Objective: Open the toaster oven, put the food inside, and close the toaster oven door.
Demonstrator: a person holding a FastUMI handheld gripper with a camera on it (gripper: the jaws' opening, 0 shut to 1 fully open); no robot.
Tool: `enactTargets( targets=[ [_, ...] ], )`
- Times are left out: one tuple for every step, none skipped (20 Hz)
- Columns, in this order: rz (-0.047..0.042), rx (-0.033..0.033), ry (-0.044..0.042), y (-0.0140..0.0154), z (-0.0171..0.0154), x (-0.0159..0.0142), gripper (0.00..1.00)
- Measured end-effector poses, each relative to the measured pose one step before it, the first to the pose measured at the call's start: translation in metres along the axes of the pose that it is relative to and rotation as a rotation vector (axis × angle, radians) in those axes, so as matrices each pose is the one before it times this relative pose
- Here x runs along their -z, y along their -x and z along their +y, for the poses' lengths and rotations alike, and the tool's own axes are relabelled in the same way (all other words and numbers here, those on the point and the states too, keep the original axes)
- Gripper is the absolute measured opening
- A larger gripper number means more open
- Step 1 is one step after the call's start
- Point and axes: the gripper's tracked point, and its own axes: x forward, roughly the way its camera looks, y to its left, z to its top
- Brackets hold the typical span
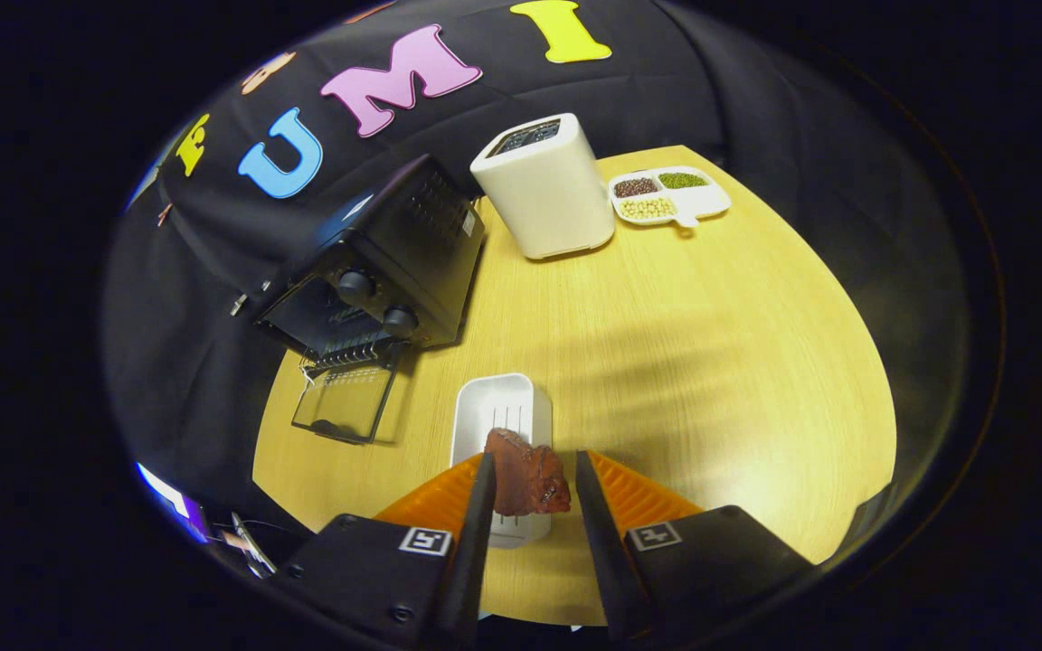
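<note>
A reddish-brown chunk of food (525, 477) sits between my fingers, and my gripper (532, 479) is shut on it, both fingers pressing its sides. Right under and beyond it lies a white rectangular tray (501, 411) on the wooden table (711, 362). The black toaster oven (385, 262) stands beyond the fingers to the left, at the table's edge. Its glass door (346, 400) is folded down flat toward me, and the dark cavity with a wire rack shows behind it. Two knobs sit on the oven's front panel.
A tall white box-shaped appliance (546, 185) stands at the back of the table, right of the oven. A white divided dish (671, 194) with beans in three colours lies beside it. Bare tabletop spreads to the right of the fingers.
</note>
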Motion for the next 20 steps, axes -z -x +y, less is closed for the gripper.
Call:
enactTargets(
  targets=[
    [0.00936,-0.01165,0.00097,-0.00058,0.00153,0.00193,0.51],
    [0.00681,0.01055,0.00625,-0.00113,-0.00324,0.00284,0.51],
    [0.00289,0.00307,-0.00512,-0.00166,-0.00275,0.00006,0.43],
    [0.00175,0.00393,-0.01689,-0.00241,-0.00083,-0.00003,0.35],
    [0.01633,-0.00499,-0.02125,0.00288,0.00058,0.00113,0.27],
    [0.01045,-0.01225,-0.01567,0.00123,0.00299,0.00186,0.27],
    [0.00382,-0.01549,-0.00168,0.00301,0.00512,-0.00174,0.24],
    [0.00109,-0.01266,0.00848,0.00155,0.00394,-0.00202,0.21],
    [-0.00386,0.00111,0.02209,0.00039,0.00201,-0.00027,0.17],
    [0.00207,0.00036,0.01733,-0.00139,0.00147,-0.00015,0.16],
    [0.00085,0.00559,0.01602,0.00248,0.00169,0.00022,0.15],
    [-0.00713,0.00824,0.00355,0.00398,0.00218,-0.00327,0.13],
    [-0.0045,0.00939,-0.00622,0.00479,0.00276,-0.00302,0.13],
    [-0.01176,0.01029,-0.00754,0.0066,0.00268,-0.00487,0.13],
    [-0.01557,0.0137,-0.00426,0.00706,0.00327,-0.00478,0.13],
    [-0.02302,0.01316,0.00139,0.00886,0.00533,-0.0057,0.13],
    [-0.02773,0.00926,0.00847,0.0095,0.00795,-0.00658,0.13],
    [-0.02423,0.00742,0.01025,0.00805,0.0086,-0.00496,0.13],
    [-0.01785,0.00428,0.0071,0.00756,0.00965,-0.00195,0.13],
    [-0.01482,-0.00011,0.00023,0.00563,0.01182,-0.00146,0.13]
  ],
)
